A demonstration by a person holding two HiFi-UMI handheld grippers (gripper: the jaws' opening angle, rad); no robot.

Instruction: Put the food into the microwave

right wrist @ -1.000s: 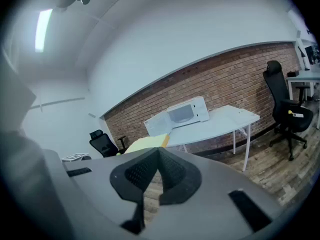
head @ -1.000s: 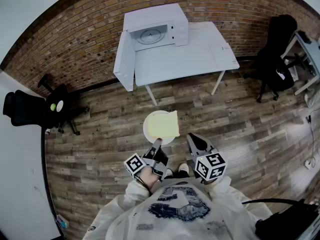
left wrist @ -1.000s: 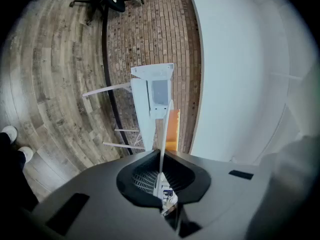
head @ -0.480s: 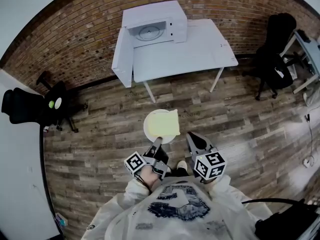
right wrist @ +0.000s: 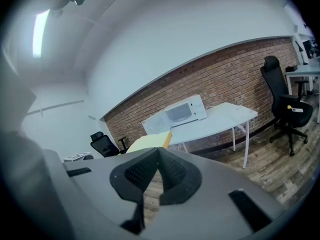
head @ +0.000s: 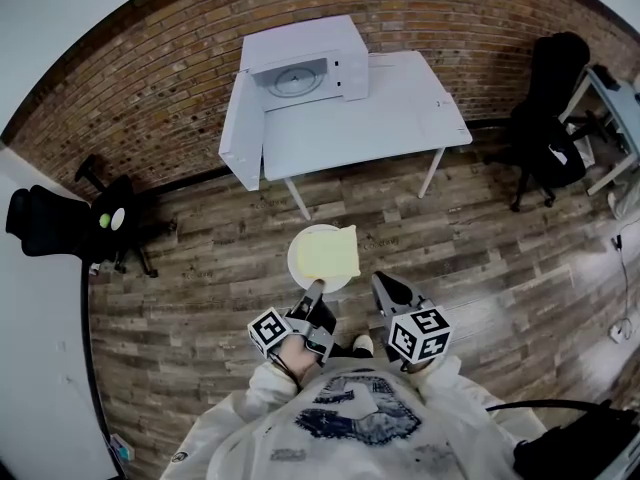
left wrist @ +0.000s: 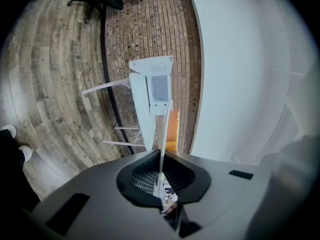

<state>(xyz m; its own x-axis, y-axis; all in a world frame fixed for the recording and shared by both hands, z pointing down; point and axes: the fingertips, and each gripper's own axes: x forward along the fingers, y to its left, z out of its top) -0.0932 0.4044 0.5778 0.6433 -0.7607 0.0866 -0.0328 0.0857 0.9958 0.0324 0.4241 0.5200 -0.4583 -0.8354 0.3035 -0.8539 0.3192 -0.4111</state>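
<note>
A slice of yellow toast [head: 328,251] lies on a white plate [head: 298,259] held above the wooden floor. My left gripper [head: 313,291] is shut on the plate's near rim. In the left gripper view the plate [left wrist: 163,134] shows edge-on as a thin white line between the jaws, with the toast [left wrist: 173,129] beside it. My right gripper [head: 386,288] is shut with nothing in it, just right of the plate. The white microwave [head: 305,63] stands on the far left of a white table [head: 400,108], with its door [head: 240,133] swung open.
A black office chair [head: 555,108] stands at the right and another [head: 70,218] at the left by the brick wall. The desk corner [head: 620,98] shows at the far right. Wooden floor lies between me and the table.
The table and microwave have drifted slightly in the head view. Both grippers and the plate keep the same pose.
</note>
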